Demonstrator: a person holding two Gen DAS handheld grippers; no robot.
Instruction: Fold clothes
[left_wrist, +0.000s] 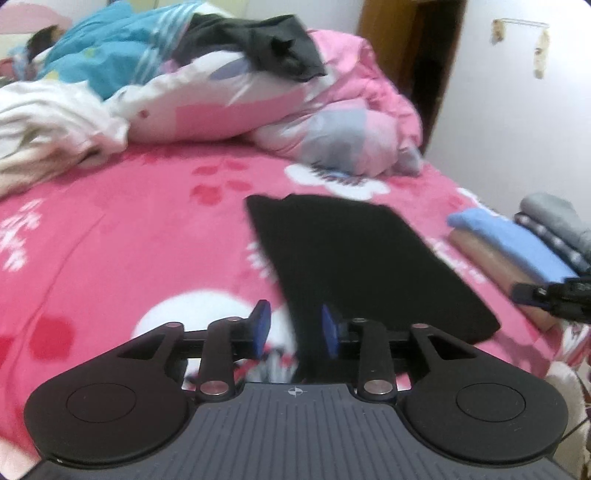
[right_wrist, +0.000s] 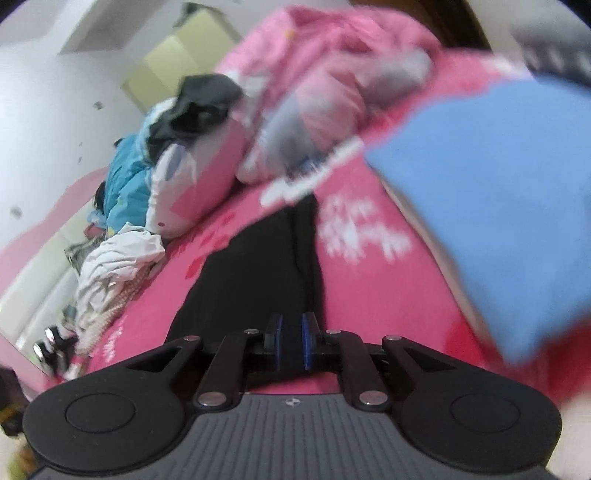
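left wrist view: folded black garment (left_wrist: 354, 258) lies just ahead, long axis running away; left gripper (left_wrist: 295, 328) spread, empty. right gripper (right_wrist: 291, 341) narrowly parted, empty.

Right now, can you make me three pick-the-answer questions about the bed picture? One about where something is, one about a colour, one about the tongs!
1. Where does the black garment lie?
A. flat on the pink bedspread
B. on the floor
C. on a chair

2. What colour is the top folded piece in the pile beside it?
A. yellow
B. blue
C. green

3. How do the left tongs stand?
A. clamped on a white shirt
B. holding a pillow
C. open, pads apart

Answers: 1 A, the bedspread shows all round the garment. 2 B, the left wrist view shows blue cloth over a tan piece. 3 C, a clear gap lies between the blue pads with nothing gripped.
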